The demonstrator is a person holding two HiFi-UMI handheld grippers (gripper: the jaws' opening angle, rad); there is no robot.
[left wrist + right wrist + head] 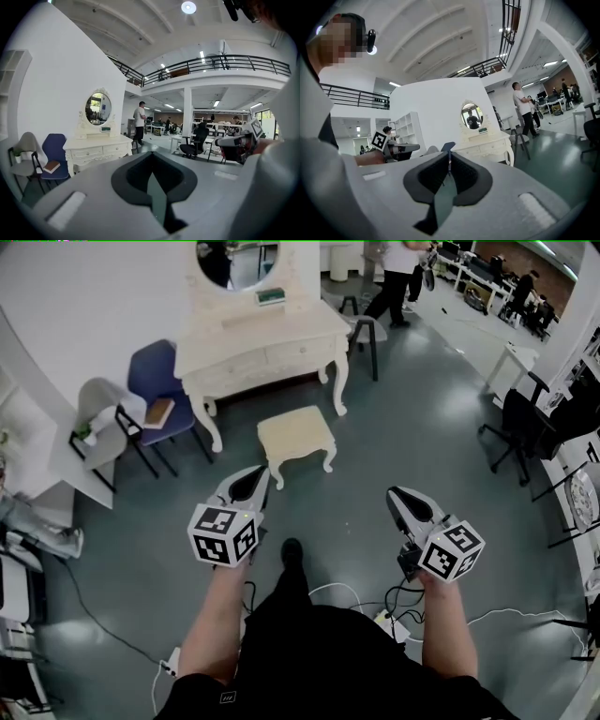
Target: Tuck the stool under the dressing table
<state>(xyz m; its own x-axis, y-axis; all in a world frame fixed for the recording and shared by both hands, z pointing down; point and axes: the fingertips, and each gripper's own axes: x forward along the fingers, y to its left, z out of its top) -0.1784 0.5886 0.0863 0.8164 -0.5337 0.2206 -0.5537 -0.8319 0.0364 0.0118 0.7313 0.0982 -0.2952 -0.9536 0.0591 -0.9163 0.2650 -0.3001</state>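
The cream stool (296, 435) stands on the grey-green floor (412, 418) just in front of the dressing table (267, 348), out in the open and not under it. The table's drawers (298, 354) are shut, so their contents cannot be seen; a small green box (270, 296) sits on its top below the oval mirror (242, 259). Beside the table, a blue chair (155, 381) carries a book (159, 412) on its seat. The left gripper (261, 471) and right gripper (394, 493) are held near the stool without touching it, both with jaws together and nothing between them.
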